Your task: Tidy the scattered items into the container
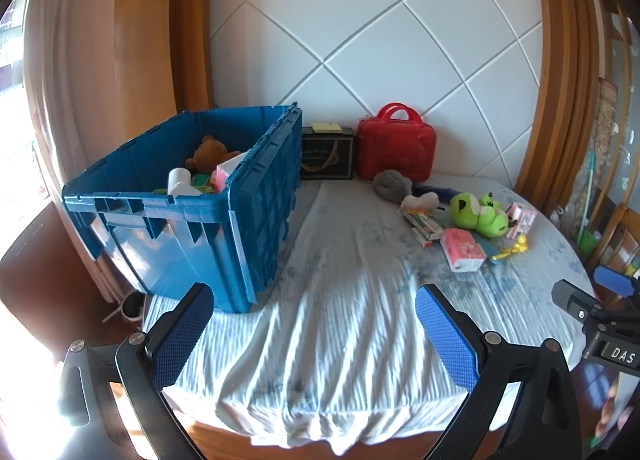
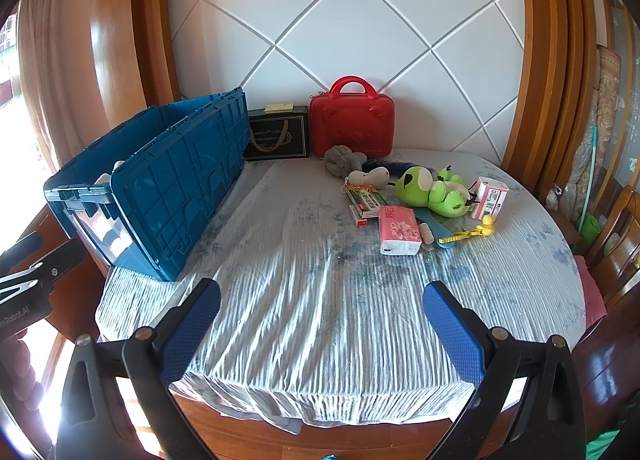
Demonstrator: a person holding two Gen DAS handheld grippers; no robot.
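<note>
A blue crate (image 1: pixel 224 216) (image 2: pixel 160 188) stands at the table's left, holding a brown teddy (image 1: pixel 210 154), a white roll and small boxes. Scattered at the right lie a green plush frog (image 1: pixel 478 212) (image 2: pixel 434 190), a pink tissue pack (image 1: pixel 462 250) (image 2: pixel 400 230), a green-and-white box (image 2: pixel 366 200), a grey plush (image 2: pixel 342 158), a white plush, a pink-white carton (image 2: pixel 490 196) and a yellow clip (image 2: pixel 472 232). My left gripper (image 1: pixel 314 324) is open over the near cloth, empty. My right gripper (image 2: pixel 322 324) is open too, empty, well short of the items.
A red case (image 1: pixel 396 148) (image 2: pixel 352 126) and a black gift box (image 1: pixel 327 154) (image 2: pixel 278 138) lean against the white padded wall. The round table wears a wrinkled striped cloth (image 2: pixel 320 300). Wooden chairs (image 2: pixel 616 236) stand at the right. The other gripper's body shows at each view's edge.
</note>
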